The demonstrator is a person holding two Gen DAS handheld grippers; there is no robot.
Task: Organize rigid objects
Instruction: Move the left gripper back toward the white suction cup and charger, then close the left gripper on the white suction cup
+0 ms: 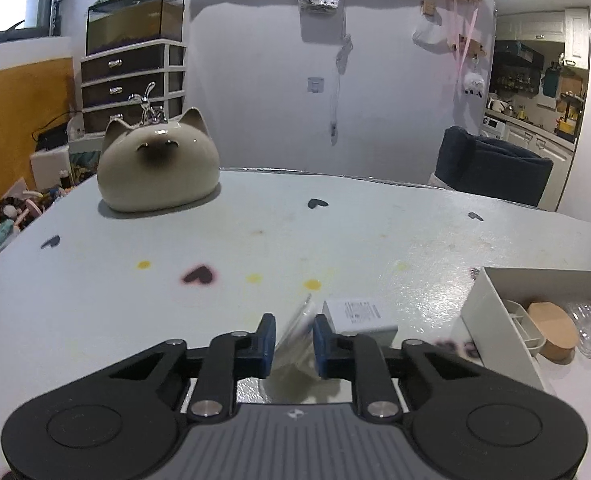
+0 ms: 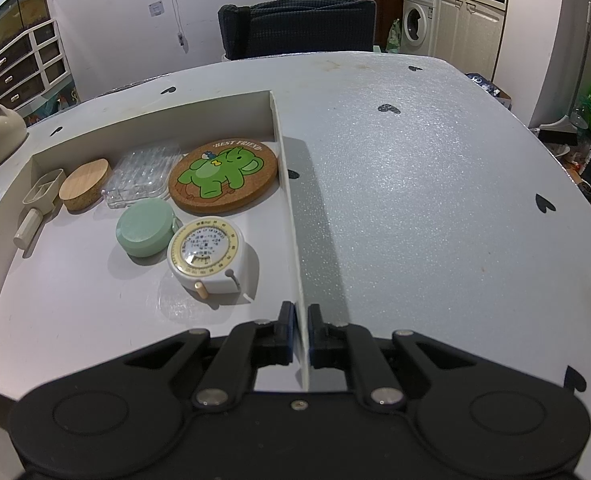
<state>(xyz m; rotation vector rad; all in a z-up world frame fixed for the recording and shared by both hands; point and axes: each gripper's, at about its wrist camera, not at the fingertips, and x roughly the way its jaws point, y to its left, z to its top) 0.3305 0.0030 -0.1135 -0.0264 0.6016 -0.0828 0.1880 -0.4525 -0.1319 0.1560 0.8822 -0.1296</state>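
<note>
A: What's around you?

B: My left gripper (image 1: 294,334) pinches a clear packet (image 1: 295,330) on the table (image 1: 255,240); a white box (image 1: 359,314) lies just beside it. The cat jar (image 1: 158,164) sits well apart.

A: And the right?

B: My right gripper (image 2: 301,330) clamps the tray (image 2: 291,216) wall. Inside: coaster (image 2: 223,176), green tin (image 2: 145,226), tape measure (image 2: 206,254), cork lid (image 2: 85,184). A chair (image 2: 299,26) stands beyond the table.

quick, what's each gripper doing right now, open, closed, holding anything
Left gripper: closed on a clear plastic piece.
Right gripper: closed on the white tray's side wall.
</note>
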